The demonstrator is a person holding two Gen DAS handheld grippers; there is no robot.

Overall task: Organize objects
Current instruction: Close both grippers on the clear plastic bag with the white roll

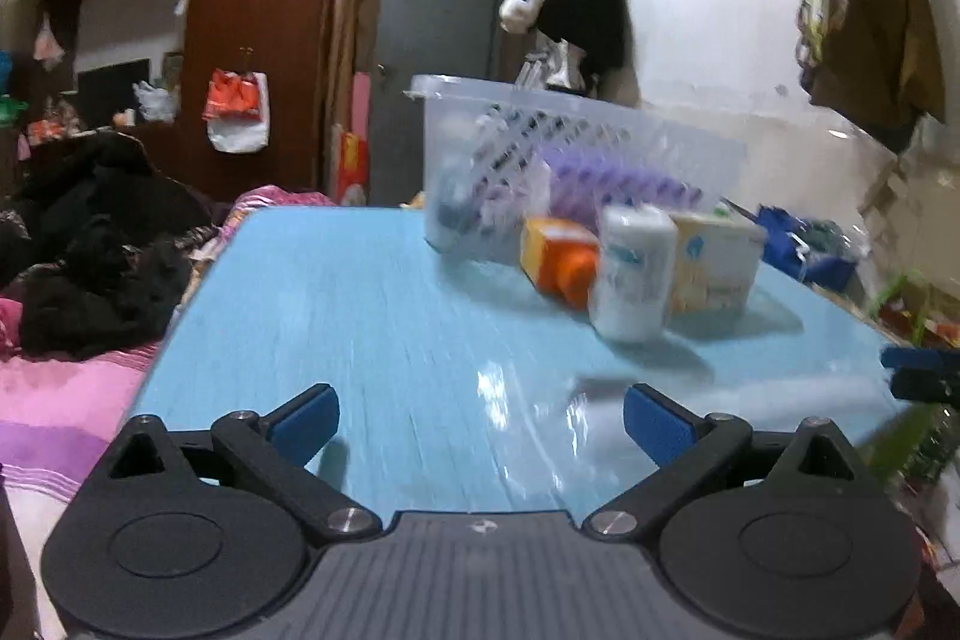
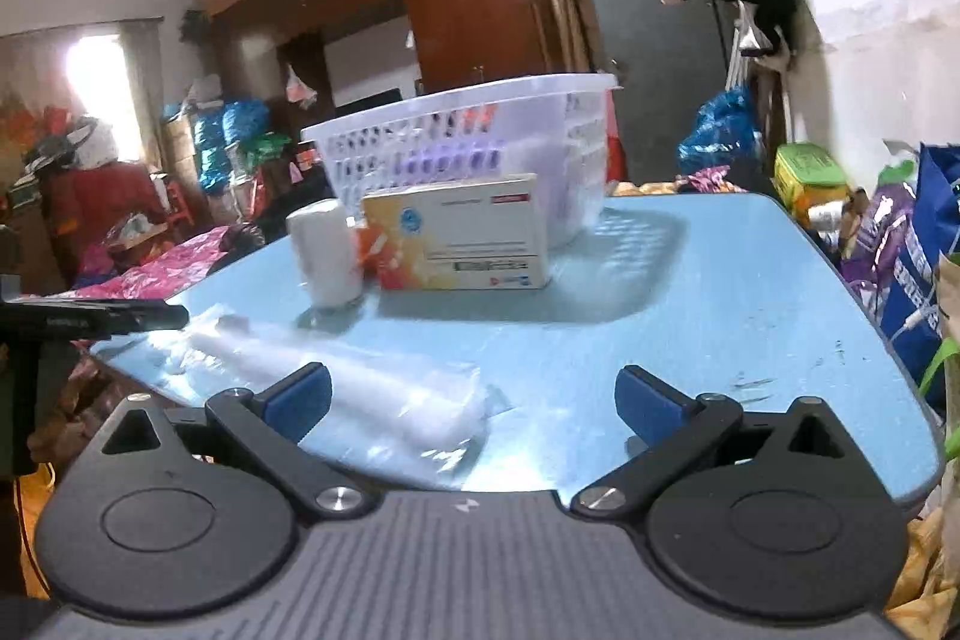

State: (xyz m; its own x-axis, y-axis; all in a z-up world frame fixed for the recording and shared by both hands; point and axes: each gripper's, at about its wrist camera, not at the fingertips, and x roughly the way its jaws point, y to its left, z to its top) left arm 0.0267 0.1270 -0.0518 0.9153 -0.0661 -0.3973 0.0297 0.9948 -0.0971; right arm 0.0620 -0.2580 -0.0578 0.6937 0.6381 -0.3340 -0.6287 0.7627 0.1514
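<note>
A clear plastic basket [image 1: 576,160] stands at the far side of the light blue table [image 1: 360,316], with purple items inside. In front of it stand a white bottle [image 1: 633,274], an orange box [image 1: 558,259] and a pale yellow box [image 1: 714,262]. The right wrist view shows the basket [image 2: 468,160], the white bottle [image 2: 324,259] and the pale box [image 2: 459,232]. A clear plastic bag [image 2: 360,394] with white tubes lies near the table's front edge. My left gripper [image 1: 480,424] is open and empty. My right gripper [image 2: 474,400] is open, its left finger over the bag.
A bed with dark clothes [image 1: 90,256] and pink bedding lies left of the table. Bags and boxes [image 2: 900,244] crowd the floor to the right. A wardrobe [image 1: 240,10] and grey door [image 1: 432,40] stand behind. The other gripper's tip [image 1: 924,370] shows at the right edge.
</note>
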